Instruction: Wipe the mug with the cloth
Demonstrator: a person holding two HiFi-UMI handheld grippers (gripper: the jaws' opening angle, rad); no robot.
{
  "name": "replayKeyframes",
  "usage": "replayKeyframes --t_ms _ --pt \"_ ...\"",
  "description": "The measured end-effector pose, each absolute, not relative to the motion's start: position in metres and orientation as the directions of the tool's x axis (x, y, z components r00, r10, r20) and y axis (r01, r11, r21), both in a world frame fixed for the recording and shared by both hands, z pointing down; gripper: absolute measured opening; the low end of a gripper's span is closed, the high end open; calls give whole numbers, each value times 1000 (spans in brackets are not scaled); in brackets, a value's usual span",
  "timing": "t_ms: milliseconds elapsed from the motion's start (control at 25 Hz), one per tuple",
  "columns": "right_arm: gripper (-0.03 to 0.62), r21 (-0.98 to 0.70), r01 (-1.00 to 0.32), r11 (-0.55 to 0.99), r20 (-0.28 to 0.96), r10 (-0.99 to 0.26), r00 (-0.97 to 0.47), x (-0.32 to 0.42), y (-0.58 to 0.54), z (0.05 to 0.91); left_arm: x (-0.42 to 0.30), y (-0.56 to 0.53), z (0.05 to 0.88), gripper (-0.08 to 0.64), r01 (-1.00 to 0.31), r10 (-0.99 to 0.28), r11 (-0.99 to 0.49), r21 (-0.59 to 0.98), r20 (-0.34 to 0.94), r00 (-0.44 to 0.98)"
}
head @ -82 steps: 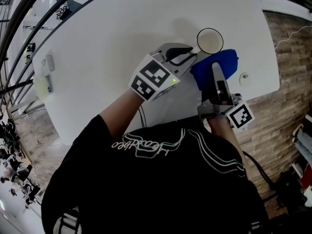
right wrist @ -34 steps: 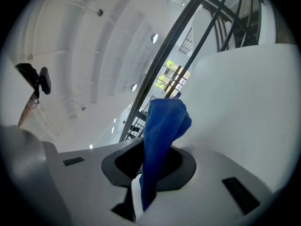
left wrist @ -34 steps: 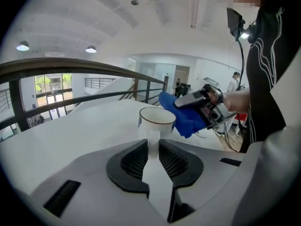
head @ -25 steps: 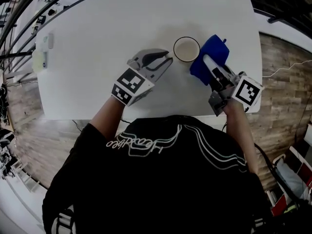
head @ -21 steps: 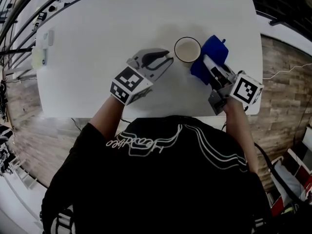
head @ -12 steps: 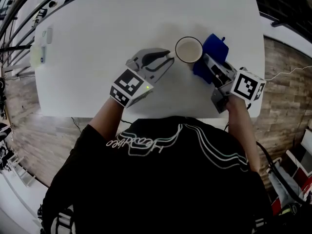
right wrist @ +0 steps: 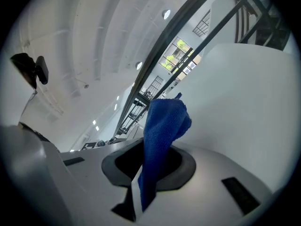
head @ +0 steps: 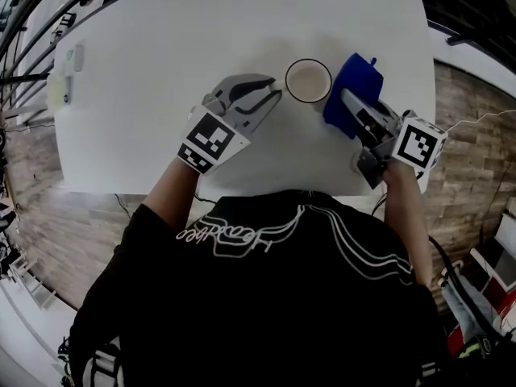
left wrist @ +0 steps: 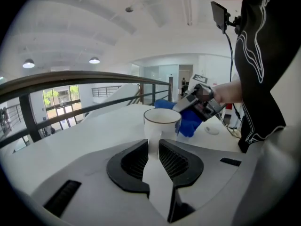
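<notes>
A white mug stands upright on the white table. My left gripper reaches it from the left. In the left gripper view the mug sits just ahead, and the left gripper is shut on its handle. My right gripper is shut on a blue cloth, which rests against the mug's right side. The cloth rises bunched from between the right gripper's jaws. The left gripper view also shows the cloth behind the mug.
Small pale objects lie at the table's far left edge. A small round disc sits on the table near the person. The table's front edge runs just before the person's body; wooden floor lies to the right.
The right gripper has slid the cloth a little up along the mug's right side. The left gripper keeps its hold on the handle and the mug stays put.
</notes>
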State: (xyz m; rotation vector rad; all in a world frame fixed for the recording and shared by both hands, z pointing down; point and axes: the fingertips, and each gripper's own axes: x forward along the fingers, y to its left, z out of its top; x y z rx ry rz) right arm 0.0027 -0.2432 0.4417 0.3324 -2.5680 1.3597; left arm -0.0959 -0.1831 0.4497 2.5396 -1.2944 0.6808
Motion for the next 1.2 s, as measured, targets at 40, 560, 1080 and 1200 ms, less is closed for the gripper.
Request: replayKeyframes --t_ms 40,560,1080,1200 --pt "54 -781 -283 557 287 -83 -954 3 -243 438 -97 -183 449 75 -803 -710 -595 -41 495 501" --pt "54 -758 -144 637 269 104 -957 -22 -240 421 -137 -196 454 75 -845 -758 -525 -96 504 414" --pt "54 -839 -102 534 173 84 -981 -18 -244 421 -123 -215 454 74 -863 -767 -502 -64 495 409" --pt "55 -842 -120 526 189 80 -979 -16 -244 426 -119 -216 452 74 -861 -766 -505 -62 493 413"
